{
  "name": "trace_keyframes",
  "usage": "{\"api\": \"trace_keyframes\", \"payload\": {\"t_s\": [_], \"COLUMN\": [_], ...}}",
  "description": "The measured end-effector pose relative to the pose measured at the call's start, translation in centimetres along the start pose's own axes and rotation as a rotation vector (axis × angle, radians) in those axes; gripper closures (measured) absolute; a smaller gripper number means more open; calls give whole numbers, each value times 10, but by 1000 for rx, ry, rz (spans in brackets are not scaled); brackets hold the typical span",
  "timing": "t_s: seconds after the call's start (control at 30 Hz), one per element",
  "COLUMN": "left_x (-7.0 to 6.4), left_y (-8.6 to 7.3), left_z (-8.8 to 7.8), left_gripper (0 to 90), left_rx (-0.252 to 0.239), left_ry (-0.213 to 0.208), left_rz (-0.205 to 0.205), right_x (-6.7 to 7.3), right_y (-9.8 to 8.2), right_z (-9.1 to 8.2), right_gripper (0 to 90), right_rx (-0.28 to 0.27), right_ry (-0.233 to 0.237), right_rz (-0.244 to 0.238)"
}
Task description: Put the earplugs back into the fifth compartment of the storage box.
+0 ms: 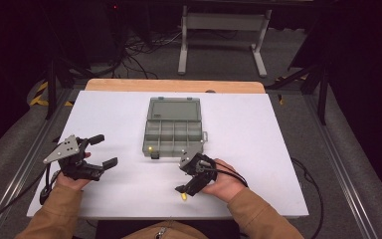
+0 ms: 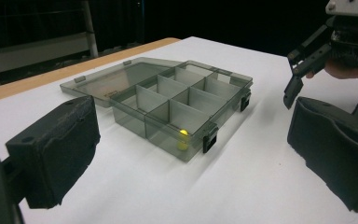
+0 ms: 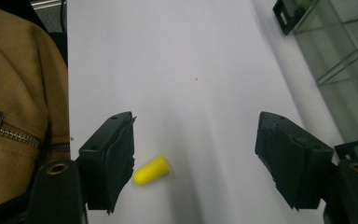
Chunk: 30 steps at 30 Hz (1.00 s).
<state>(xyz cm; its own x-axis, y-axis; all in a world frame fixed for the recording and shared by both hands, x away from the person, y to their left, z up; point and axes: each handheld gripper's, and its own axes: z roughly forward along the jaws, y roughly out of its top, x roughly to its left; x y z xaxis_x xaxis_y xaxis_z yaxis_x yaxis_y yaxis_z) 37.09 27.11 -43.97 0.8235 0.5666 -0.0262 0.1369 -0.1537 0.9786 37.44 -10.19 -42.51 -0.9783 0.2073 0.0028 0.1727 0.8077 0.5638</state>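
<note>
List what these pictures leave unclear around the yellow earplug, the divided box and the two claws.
- Small yellow foam earplug: right gripper view, whether the black pad touches it; the pad's edge overlaps its end.
- Second yellow piece in the smoky transparent plastic divided box: left gripper view, shape blurred by the tinted wall.
- Right claw: high view, its jaws merge into one dark shape.
- Left claw: left gripper view, both pads cut by the edges.

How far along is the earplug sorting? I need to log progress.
Done: one yellow earplug sits in a near corner compartment of the open box. In hand: the right tongs stand open around a second earplug on the table. Left: gripping and boxing it.
</note>
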Motion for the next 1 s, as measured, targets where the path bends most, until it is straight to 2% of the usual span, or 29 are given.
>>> {"api": "trace_keyframes", "payload": {"t_s": [0.3, 0.37, 0.4, 0.5, 0.57, 0.63, 0.77, 1.0], "left_x": [0, 0, 0, 0, 0, 0, 0, 0], "left_y": [0, 0, 0, 0, 0, 0, 0, 0], "left_z": [0, 0, 0, 0, 0, 0, 0, 0], "left_gripper": [28, 28, 28, 28, 28, 28, 28, 28], "left_rx": [1, -1, -1, -1, -1, -2, 0, -2], "left_ry": [1, 2, 2, 3, 3, 2, 3, 2], "left_rz": [0, 3, 5, 0, 0, 0, 4, -4], "right_x": [6, 8, 9, 12, 14, 14, 17, 19], "right_y": [-5, -6, -6, -7, -8, -9, -10, -11], "right_z": [7, 10, 10, 13, 14, 15, 17, 20], "right_gripper": [337, 369, 382, 412, 436, 457, 506, 610], "right_rx": [43, 53, 66, 66, 82, 81, 102, 129], "right_ry": [17, 23, 22, 29, 36, 28, 41, 32], "right_rz": [-12, -29, -21, -43, -33, -51, -37, -60]}}
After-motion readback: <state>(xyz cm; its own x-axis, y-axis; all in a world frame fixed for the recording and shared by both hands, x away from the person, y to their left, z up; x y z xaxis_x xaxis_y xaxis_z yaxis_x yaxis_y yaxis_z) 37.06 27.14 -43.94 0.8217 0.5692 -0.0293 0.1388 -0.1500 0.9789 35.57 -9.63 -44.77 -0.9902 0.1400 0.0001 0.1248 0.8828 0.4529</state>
